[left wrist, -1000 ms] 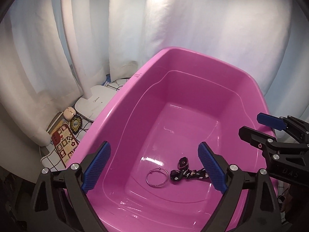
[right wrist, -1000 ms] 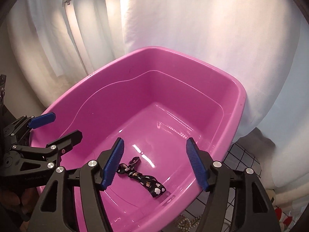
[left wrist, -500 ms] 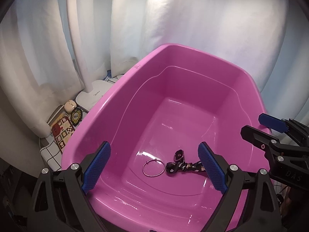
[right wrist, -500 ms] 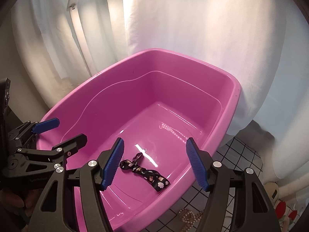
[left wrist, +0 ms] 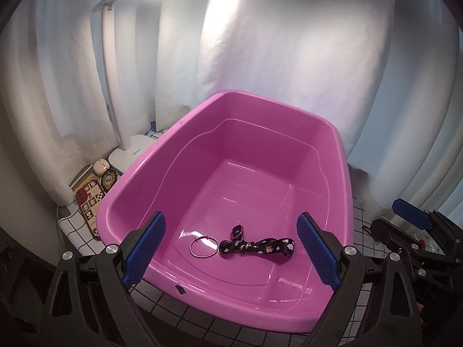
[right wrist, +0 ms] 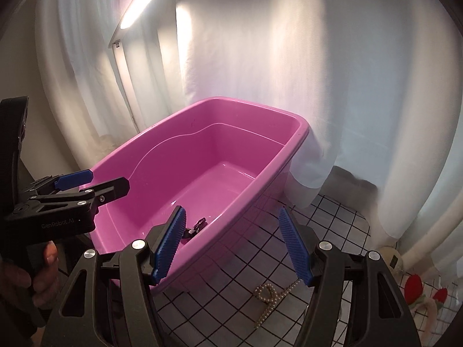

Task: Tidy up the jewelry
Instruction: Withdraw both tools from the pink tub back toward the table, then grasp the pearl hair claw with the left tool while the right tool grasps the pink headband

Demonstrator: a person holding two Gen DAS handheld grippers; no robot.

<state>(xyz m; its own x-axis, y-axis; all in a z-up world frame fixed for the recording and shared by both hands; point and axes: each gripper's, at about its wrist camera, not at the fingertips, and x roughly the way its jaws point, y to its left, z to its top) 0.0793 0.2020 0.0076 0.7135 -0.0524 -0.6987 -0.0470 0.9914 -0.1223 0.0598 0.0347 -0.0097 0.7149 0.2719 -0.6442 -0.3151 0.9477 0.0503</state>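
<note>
pearl necklace [right wrist: 273,295] on grid cloth | left hand-held gripper [right wrist: 95,182] reads "GenRobot.AI" | both hand-held grippers spread, empty

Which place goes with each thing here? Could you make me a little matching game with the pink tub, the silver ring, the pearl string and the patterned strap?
Things:
1. round silver metal bangle
2. black patterned fabric strap
3. string of white pearls
4. big pink plastic tub

Places:
A. on the checked cloth outside the tub
B. in front of the white curtain
C. on the tub floor, left of the strap
D. on the tub floor, right of the bangle

Pairs: 1-C, 2-D, 3-A, 4-B
</note>
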